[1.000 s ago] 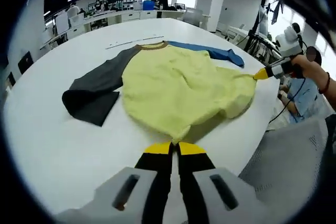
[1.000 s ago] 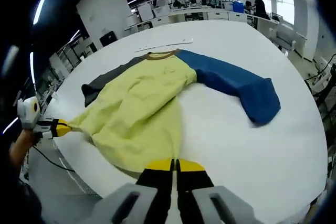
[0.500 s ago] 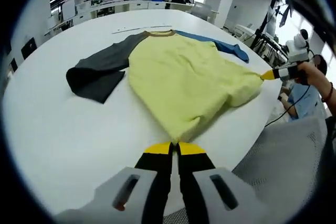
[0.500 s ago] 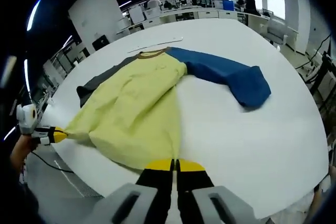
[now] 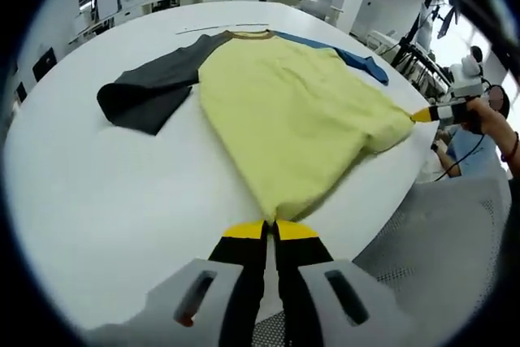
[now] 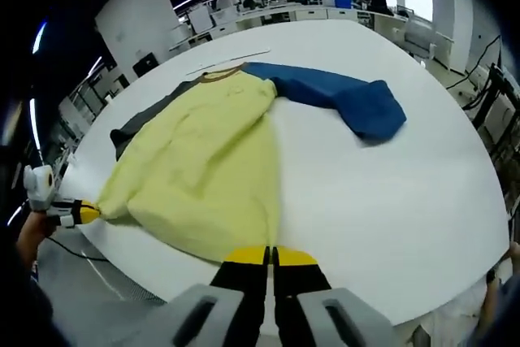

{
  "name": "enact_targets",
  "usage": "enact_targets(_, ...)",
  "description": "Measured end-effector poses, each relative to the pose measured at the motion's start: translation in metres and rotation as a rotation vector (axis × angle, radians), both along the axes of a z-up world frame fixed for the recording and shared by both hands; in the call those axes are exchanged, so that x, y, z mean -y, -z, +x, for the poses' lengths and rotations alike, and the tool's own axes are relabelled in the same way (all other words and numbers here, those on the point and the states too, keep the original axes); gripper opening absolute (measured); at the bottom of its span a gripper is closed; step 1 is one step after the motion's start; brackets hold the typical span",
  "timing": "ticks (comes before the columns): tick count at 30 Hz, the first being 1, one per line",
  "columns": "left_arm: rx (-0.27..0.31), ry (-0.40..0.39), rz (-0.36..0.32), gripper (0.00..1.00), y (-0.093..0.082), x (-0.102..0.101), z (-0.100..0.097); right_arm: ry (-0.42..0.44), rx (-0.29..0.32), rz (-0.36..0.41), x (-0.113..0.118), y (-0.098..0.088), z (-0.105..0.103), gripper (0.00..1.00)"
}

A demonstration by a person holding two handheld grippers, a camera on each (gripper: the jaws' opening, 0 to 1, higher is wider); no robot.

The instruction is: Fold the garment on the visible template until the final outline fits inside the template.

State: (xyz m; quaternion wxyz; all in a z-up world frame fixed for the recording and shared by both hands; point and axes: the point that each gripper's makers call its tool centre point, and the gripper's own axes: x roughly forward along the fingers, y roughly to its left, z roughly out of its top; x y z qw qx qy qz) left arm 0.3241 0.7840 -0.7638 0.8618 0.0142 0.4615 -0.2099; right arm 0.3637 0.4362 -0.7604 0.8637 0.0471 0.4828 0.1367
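A long-sleeved shirt with a yellow body (image 5: pixel 292 111), a dark grey sleeve (image 5: pixel 146 95) and a blue sleeve (image 5: pixel 357 61) lies flat on the white table (image 5: pixel 97 201), collar pointing away. My left gripper (image 5: pixel 272 223) is shut on one corner of the hem at the table's near edge. My right gripper (image 6: pixel 270 251) is shut on the other hem corner, with the yellow body (image 6: pixel 203 168) spread ahead, the blue sleeve (image 6: pixel 349 99) to the right and the grey sleeve (image 6: pixel 134 123) to the left. Each view shows the other gripper (image 5: pixel 422 114) (image 6: pixel 85 214) holding the hem taut.
A thin dark line (image 5: pixel 223 28) lies on the table beyond the collar. A grey mesh surface (image 5: pixel 439 258) sits just off the table edge by the hem. A hand (image 5: pixel 479 111) holds the right gripper. Desks and people fill the room behind.
Both grippers have drawn the hem toward the table's near edge. The yellow body has stretched flatter, its wrinkles smoothed, and the sleeves have slid along with it.
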Motion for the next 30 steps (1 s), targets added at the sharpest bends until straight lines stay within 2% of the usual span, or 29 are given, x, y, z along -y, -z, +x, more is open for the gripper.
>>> enact_targets(8,-0.03,-0.026,-0.01,0.0,0.008,-0.002,-0.008,0.008,-0.034,-0.03,0.011,0.006,-0.01,0.0)
enact_targets(14,-0.042,-0.028,-0.016,0.0,0.009,0.0,-0.008,0.023,-0.043,-0.023,0.013,0.01,-0.015,0.0)
enact_targets(25,0.004,0.034,0.033,0.05,0.011,-0.001,-0.014,-0.002,-0.038,-0.007,0.01,0.012,-0.016,0.0)
enact_targets(27,0.008,0.044,0.029,0.1,0.011,0.001,-0.015,0.001,-0.035,-0.014,0.012,0.012,-0.016,0.04)
enact_targets(30,0.027,0.052,0.02,0.19,0.009,0.004,-0.015,0.02,-0.001,-0.008,0.015,0.006,-0.009,0.17)
